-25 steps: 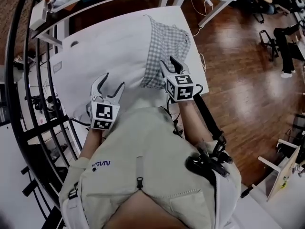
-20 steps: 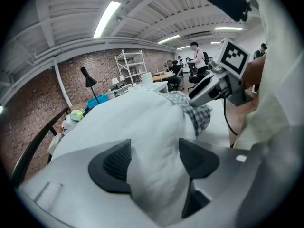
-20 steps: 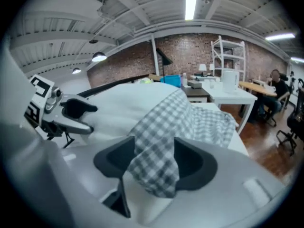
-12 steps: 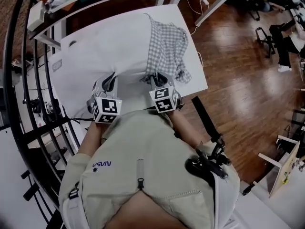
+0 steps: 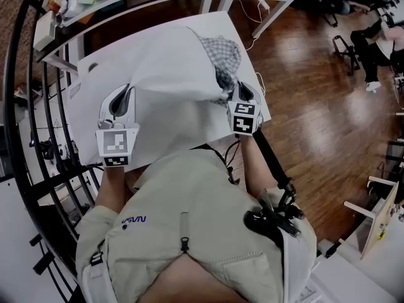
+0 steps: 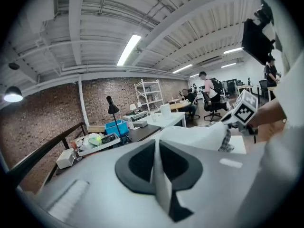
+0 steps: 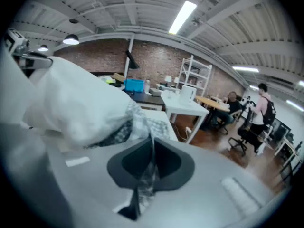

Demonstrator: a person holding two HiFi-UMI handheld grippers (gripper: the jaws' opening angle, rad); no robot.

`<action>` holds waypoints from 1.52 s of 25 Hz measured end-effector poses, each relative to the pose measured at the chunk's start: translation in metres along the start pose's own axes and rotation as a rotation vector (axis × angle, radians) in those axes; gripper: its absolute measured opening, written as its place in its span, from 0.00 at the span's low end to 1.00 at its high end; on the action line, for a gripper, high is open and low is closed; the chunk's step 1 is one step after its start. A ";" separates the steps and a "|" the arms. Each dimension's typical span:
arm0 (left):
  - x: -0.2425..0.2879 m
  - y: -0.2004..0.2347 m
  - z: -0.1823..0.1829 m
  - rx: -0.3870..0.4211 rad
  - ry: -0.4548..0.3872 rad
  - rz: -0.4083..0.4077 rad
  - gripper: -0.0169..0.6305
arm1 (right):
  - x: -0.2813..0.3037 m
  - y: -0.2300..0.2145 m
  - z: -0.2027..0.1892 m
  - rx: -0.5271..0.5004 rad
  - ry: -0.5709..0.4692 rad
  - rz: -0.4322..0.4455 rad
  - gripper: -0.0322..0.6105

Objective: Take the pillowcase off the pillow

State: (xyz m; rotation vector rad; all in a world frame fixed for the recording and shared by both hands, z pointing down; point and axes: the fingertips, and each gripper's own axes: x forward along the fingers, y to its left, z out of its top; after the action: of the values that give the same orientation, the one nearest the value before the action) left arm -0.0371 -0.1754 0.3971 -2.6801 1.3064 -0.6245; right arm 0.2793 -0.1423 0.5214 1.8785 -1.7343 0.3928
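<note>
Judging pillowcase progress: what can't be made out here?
- Head view: raised white pillow hides most of the checked pillowcase; how much remains on, unclear.
- Head view: the person's torso covers the near edge of the table.
- Right gripper view: cloth in the right gripper is blurred.

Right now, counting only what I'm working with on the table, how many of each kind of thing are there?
Pillow: 1
Pillowcase: 1
Tongs: 2 (left tongs, right tongs)
Total: 4
</note>
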 end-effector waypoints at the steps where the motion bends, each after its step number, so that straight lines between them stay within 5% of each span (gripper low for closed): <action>1: -0.003 0.001 0.001 -0.017 -0.005 -0.002 0.05 | 0.007 -0.015 -0.012 0.011 0.035 -0.025 0.06; 6: -0.013 -0.031 -0.007 -0.046 0.012 -0.107 0.05 | 0.041 -0.049 -0.095 -0.021 0.250 -0.053 0.06; 11: -0.009 -0.081 -0.055 -0.090 0.134 -0.251 0.05 | 0.061 -0.039 -0.143 -0.014 0.379 -0.001 0.06; 15: -0.009 -0.099 -0.080 -0.091 0.212 -0.310 0.09 | 0.065 -0.040 -0.145 0.005 0.420 0.040 0.08; 18: -0.022 -0.103 -0.063 -0.076 0.169 -0.344 0.18 | 0.050 -0.044 -0.126 0.062 0.369 0.080 0.26; 20: -0.032 -0.097 -0.039 -0.083 0.103 -0.349 0.21 | 0.038 -0.040 -0.100 0.084 0.278 0.126 0.27; 23: -0.043 -0.063 -0.005 -0.174 -0.020 -0.279 0.21 | 0.025 -0.028 -0.054 0.122 0.140 0.187 0.27; 25: -0.046 -0.023 -0.008 -0.226 -0.026 -0.159 0.22 | 0.021 -0.016 -0.023 0.152 0.067 0.235 0.27; 29: -0.061 0.068 -0.078 -0.305 0.144 0.090 0.48 | 0.017 0.016 0.030 0.178 -0.025 0.375 0.34; 32: -0.085 0.106 -0.133 -0.399 0.276 0.205 0.54 | 0.018 0.040 0.044 0.198 -0.014 0.493 0.43; 38: -0.100 0.105 -0.219 -0.627 0.382 0.210 0.62 | 0.030 0.091 0.015 0.189 0.111 0.621 0.47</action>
State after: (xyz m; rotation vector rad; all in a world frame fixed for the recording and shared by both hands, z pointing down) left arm -0.2569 -0.1442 0.5378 -2.8992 2.1670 -0.8440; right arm 0.1914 -0.1769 0.5440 1.3577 -2.2392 0.9016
